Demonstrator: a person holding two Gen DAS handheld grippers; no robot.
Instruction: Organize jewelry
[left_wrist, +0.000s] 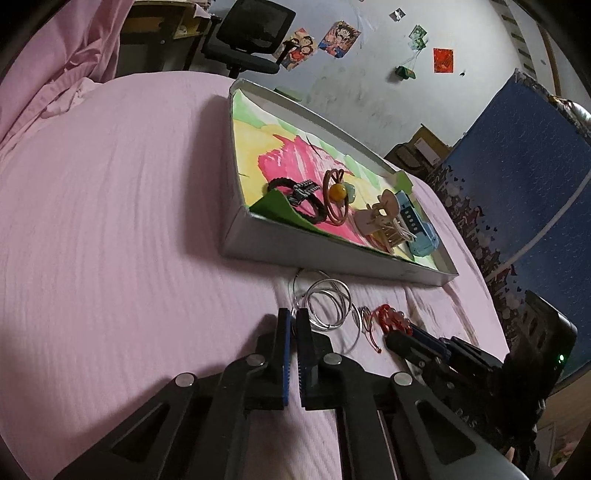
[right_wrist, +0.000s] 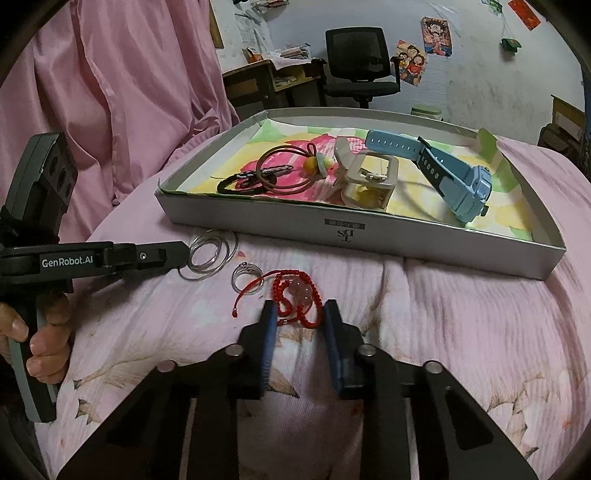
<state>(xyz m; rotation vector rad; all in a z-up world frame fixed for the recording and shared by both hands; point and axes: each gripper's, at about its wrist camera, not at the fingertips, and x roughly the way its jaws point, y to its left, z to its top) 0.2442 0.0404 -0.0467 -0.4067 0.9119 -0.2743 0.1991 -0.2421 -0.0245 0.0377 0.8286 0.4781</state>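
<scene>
Your left gripper (left_wrist: 294, 320) has its fingers (left_wrist: 283, 325) closed almost together on the edge of the silver bangles (left_wrist: 328, 304), a loose stack of thin hoops lying on the pink bedspread (left_wrist: 122, 206) just in front of the tray (right_wrist: 369, 243). In the right wrist view the same gripper (right_wrist: 184, 254) reaches in from the left, its tip touching the hoops (right_wrist: 210, 254).

Your right gripper (right_wrist: 300, 314) hangs low over the bed with its fingers (right_wrist: 269, 325) well apart — the red cord bracelet (right_wrist: 295, 295) with its pale pink beads lies between the fingertips, not yet pinched. A small silver ring (right_wrist: 246, 277) sits just beside the bracelet, between it and the bangles.

The tray rests on the bed beyond all of these, lined with flowered paper. Inside it, from left to right in the right wrist view: a black hair tie (right_wrist: 240, 182), a brown hair loop with a yellow bead (right_wrist: 288, 170), a beige claw clip (right_wrist: 369, 181) and a blue watch (right_wrist: 443, 173) — the clip and watch strap touching.
</scene>
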